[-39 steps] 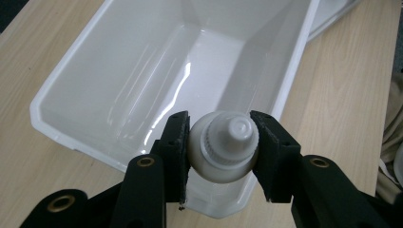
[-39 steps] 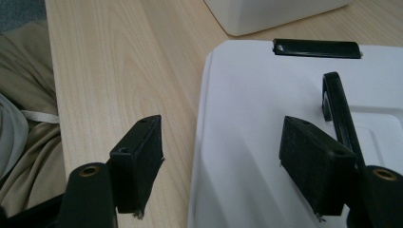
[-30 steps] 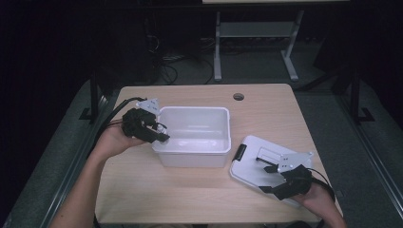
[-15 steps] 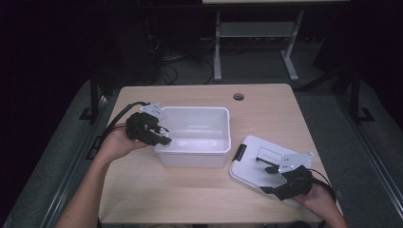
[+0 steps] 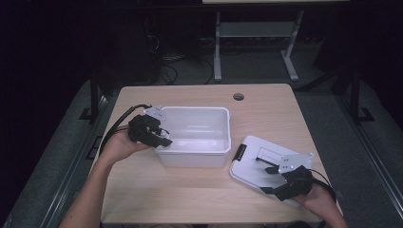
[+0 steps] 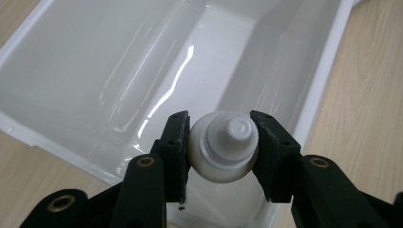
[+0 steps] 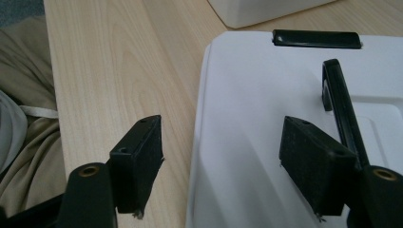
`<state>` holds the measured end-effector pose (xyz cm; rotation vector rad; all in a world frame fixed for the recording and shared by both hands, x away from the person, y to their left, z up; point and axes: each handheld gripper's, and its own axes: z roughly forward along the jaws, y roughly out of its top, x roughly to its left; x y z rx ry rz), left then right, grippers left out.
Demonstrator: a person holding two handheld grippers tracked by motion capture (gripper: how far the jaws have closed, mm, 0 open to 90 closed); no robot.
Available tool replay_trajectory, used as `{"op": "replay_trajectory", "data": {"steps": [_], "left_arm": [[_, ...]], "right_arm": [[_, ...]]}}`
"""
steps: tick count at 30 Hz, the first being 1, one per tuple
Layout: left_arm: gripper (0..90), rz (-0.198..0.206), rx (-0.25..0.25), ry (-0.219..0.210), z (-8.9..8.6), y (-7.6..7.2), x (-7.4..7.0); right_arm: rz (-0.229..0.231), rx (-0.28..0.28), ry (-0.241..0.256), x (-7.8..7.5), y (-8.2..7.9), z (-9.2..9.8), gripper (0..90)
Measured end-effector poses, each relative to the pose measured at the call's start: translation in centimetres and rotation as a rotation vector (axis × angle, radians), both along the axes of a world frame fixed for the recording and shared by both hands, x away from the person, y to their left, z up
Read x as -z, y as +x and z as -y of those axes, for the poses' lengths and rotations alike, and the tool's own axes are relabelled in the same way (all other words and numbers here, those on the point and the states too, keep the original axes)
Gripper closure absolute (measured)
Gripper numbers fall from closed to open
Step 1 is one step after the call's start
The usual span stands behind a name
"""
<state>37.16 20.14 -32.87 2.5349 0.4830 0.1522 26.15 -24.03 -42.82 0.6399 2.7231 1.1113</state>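
Observation:
A white plastic bin (image 5: 195, 135) stands open in the middle of the table. My left gripper (image 5: 163, 138) hangs over its left rim, shut on a small white bottle (image 6: 223, 146) whose ribbed cap faces the camera, above the bin's inside (image 6: 157, 71). The bin's white lid (image 5: 263, 161) with a black handle (image 7: 342, 109) and a black latch (image 7: 315, 39) lies flat at the right front. My right gripper (image 5: 270, 179) is open over the lid's near edge (image 7: 223, 156), one jaw above the lid and the other above bare wood.
The wooden table (image 5: 199, 199) has a cable hole (image 5: 238, 97) at the back. A metal stand (image 5: 256, 42) and cables sit on the dark floor beyond. The person's trouser leg (image 7: 23, 95) shows past the table's near edge.
My left gripper has shifted slightly right and down over the bin's left rim with the bottle. The right gripper has stayed at the lid.

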Motion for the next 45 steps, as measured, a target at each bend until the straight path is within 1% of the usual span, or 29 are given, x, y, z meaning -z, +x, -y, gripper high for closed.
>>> {"op": "replay_trajectory", "data": {"steps": [3, 5, 10, 12, 18, 23, 25, 29, 32, 35, 37, 41, 45], "left_arm": [[59.5, -0.003, 0.004, 0.007, 0.1, 0.1, 0.2], [59.5, 0.002, -0.004, 0.004, 0.2, 0.1, 0.3], [59.5, -0.002, -0.005, 0.010, 0.5, 0.3, 0.6], [59.4, 0.000, -0.003, 0.021, 0.6, 0.4, 0.7], [59.5, -0.014, -0.008, 0.005, 0.6, 0.7, 1.0], [59.5, -0.023, -0.013, 0.011, 0.7, 0.9, 1.4], [59.5, -0.023, -0.011, 0.012, 0.7, 0.9, 1.5], [59.5, -0.020, -0.011, 0.001, 0.8, 1.0, 1.5], [59.5, -0.018, -0.015, 0.009, 0.7, 1.0, 1.5], [59.5, -0.022, -0.022, 0.007, 0.7, 1.1, 1.6], [59.5, -0.020, -0.021, 0.017, 0.7, 1.2, 1.6], [59.4, -0.017, -0.021, 0.016, 0.7, 1.2, 1.6], [59.4, -0.017, -0.023, 0.033, 0.7, 1.3, 1.7]], "right_arm": [[0.000, -0.001, 0.000, 0.0, 0.0, 0.0, 30.4], [0.002, -0.003, 0.001, 0.1, 0.0, 0.1, 30.4], [-0.002, 0.003, 0.004, 0.0, -0.1, 0.2, 30.4], [-0.002, 0.002, 0.004, 0.1, -0.1, 0.2, 30.5], [0.001, 0.003, 0.006, 0.0, -0.1, 0.4, 30.4], [-0.002, 0.004, 0.005, 0.1, -0.1, 0.4, 30.4], [-0.002, 0.004, 0.005, 0.1, -0.1, 0.4, 30.3], [-0.002, 0.001, 0.005, 0.1, -0.1, 0.4, 30.2], [-0.004, 0.002, 0.008, 0.1, -0.1, 0.4, 30.3], [-0.004, 0.003, 0.007, 0.1, -0.1, 0.5, 30.3], [-0.004, 0.002, 0.008, 0.1, -0.1, 0.4, 30.3], [-0.005, 0.001, 0.006, 0.1, -0.1, 0.4, 30.2], [-0.004, 0.004, 0.008, 0.1, -0.1, 0.5, 30.2]]}}
